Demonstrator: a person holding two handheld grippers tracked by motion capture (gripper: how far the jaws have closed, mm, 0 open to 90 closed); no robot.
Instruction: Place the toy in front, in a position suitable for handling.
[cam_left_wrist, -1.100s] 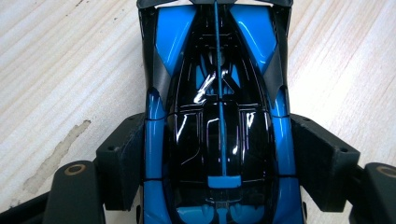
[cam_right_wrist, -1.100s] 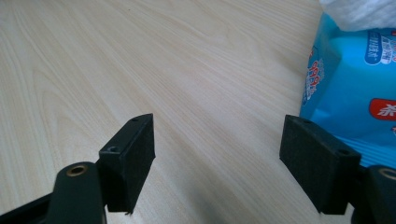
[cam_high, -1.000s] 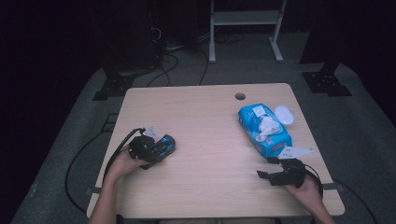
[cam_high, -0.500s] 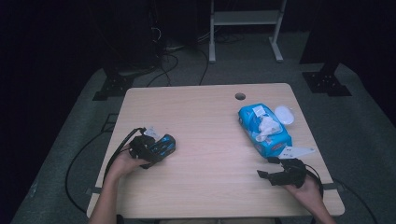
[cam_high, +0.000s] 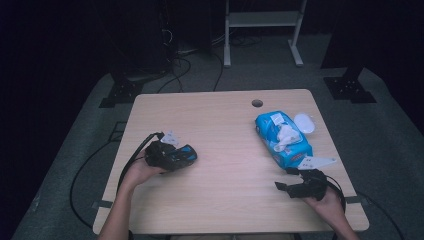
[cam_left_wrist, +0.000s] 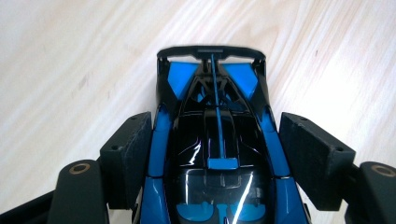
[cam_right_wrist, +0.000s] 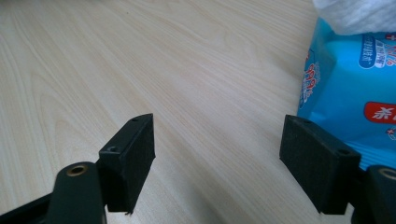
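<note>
Landmark: wipes pack (cam_high: 282, 139), on the table (cam_high: 220, 115) toward its right far part. Round lid (cam_high: 304, 123) just right of the pack, touching or nearly so. Table hole (cam_high: 257, 103) just behind the pack. Right gripper (cam_high: 289, 184) in front of the pack, near the front edge. Toy car (cam_high: 181, 155) well left of the pack, between the pads of the left gripper (cam_left_wrist: 217, 154). Shelf frame (cam_high: 262, 30) on the floor well behind the pack.

A blue pack of wet wipes (cam_high: 282, 140) is seen on the right part of the wooden table (cam_high: 225, 120), with a white wipe (cam_high: 286, 135) pulled up through its opening. A white lid (cam_high: 304, 123) is laid just beside the pack.
</note>
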